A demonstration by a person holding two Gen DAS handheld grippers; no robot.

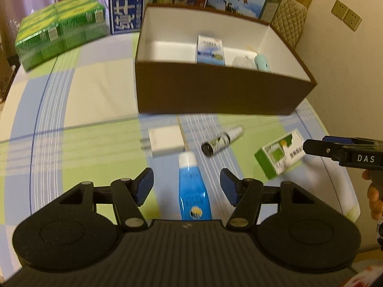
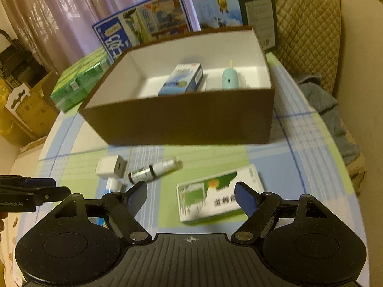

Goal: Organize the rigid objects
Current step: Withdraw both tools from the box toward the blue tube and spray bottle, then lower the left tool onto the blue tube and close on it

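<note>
The landmark is the brown cardboard box with a white inside (image 1: 222, 95), open-topped on the checked tablecloth (image 1: 71, 110). Inside it already lie a blue-and-white carton (image 1: 210, 50) and a pale mint rounded gadget (image 1: 262, 63). The things left to sort all lie just in front of the box's near wall: a flat white square block (image 1: 166, 141), a small white spray bottle with a dark cap (image 1: 222, 141), a blue plastic tube with a white cap (image 1: 194, 191), and, towards the box's right corner, a green-and-white cardboard carton (image 1: 280, 155).

The left gripper (image 1: 186, 186) hangs over the blue tube with its jaws standing wide on either side, pads clear of it. The right gripper (image 2: 191, 197) hovers over the green-and-white carton, jaws likewise wide and holding nothing.

Likely troubles from here:
- The tube is smooth and rounded; a pinch off its middle could squeeze it out sideways or roll it.
- The white block and spray bottle lie close beside the tube's cap, so a finger coming down there may knock the bottle, which would roll easily.
- The carton lies askew to the right jaws; closing across its corners could twist or crush it.
- Both grippers work near each other in front of the box and could collide when lifting over its near wall.
</note>
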